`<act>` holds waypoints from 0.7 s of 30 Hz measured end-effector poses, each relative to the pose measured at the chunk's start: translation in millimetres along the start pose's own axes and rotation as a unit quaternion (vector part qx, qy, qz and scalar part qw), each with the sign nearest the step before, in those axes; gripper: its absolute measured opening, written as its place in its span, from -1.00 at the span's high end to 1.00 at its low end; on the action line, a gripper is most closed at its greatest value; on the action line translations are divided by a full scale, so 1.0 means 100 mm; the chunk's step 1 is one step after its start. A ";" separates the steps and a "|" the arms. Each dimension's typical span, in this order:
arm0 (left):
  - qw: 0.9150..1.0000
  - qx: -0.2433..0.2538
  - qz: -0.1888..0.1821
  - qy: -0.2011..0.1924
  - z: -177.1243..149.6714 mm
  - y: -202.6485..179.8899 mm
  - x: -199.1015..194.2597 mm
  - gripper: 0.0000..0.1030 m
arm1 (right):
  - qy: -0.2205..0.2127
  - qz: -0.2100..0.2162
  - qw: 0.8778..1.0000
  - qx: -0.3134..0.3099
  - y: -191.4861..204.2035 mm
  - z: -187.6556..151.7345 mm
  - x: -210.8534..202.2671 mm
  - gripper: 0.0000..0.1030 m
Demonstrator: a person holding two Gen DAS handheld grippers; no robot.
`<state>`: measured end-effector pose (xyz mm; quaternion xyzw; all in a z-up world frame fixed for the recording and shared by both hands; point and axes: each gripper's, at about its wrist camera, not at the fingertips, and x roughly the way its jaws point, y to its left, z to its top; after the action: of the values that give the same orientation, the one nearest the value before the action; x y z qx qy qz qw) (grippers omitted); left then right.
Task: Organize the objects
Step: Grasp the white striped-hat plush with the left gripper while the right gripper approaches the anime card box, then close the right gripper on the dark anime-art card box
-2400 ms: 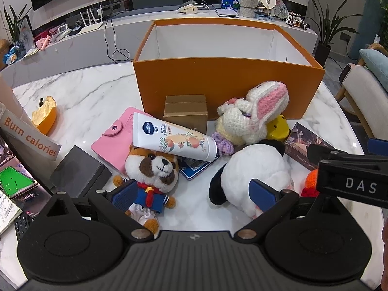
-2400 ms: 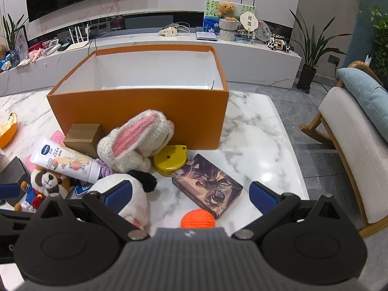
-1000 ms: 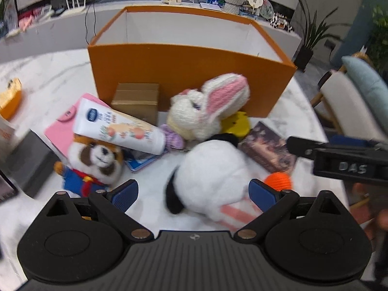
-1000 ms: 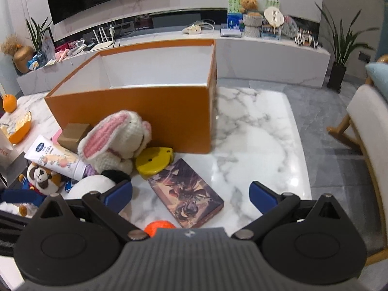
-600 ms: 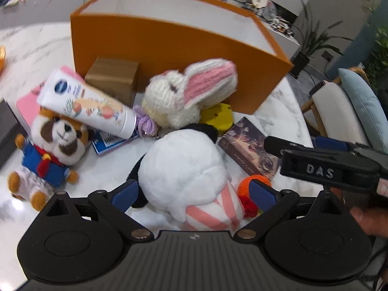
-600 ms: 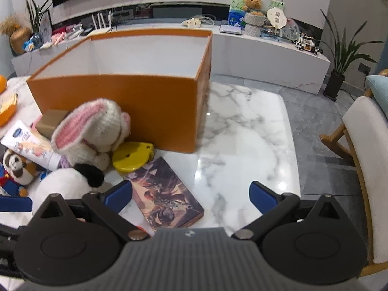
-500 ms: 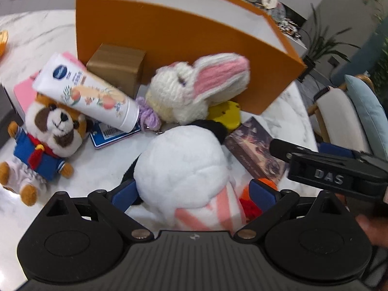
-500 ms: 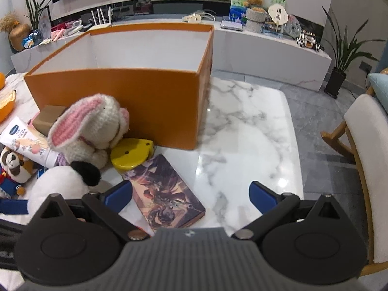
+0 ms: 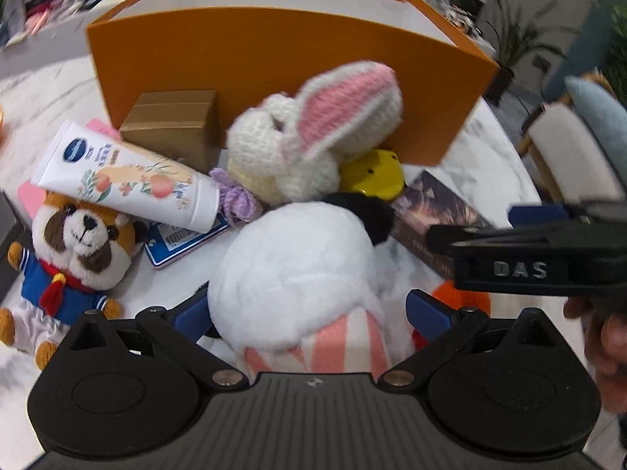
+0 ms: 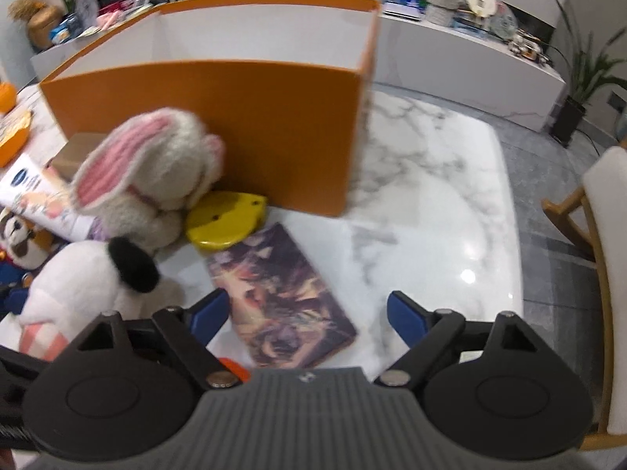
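The left gripper (image 9: 309,309) is wide apart around the soft white plush toy with pink stripes (image 9: 298,274). The right gripper (image 10: 307,309) is closing over the flat dark picture box (image 10: 280,293), not touching. Both may bump. The big orange box (image 10: 219,113) stands behind on the surface (image 10: 431,203).

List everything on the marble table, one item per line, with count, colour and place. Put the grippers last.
box: 1, orange, white inside, back of table
crochet rabbit: 1, cream and pink, against box front
carton: 1, brown, left of rabbit
lotion tube: 1, white, lying before carton
dog plush: 1, brown, blue outfit, far left
plush toy: 1, white with black ear, between left gripper's fingers
yellow case: 1, beside rabbit
book: 1, dark cover, flat, centre
orange ball: 1, near book
left gripper: open around plush toy
right gripper: closing, over book
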<state>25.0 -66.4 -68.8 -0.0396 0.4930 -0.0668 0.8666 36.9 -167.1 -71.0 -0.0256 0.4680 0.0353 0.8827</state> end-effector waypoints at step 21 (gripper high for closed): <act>1.000 0.023 0.003 0.001 -0.11 0.12 -0.14 -1.00 | 0.032 0.011 0.999 -0.021 0.09 -0.02 0.19 -0.47</act>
<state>8.8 -52.1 -64.2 -0.0181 0.4926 -0.0753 0.8668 45.4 -158.0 -87.6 -0.0403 0.4954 0.0544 0.8660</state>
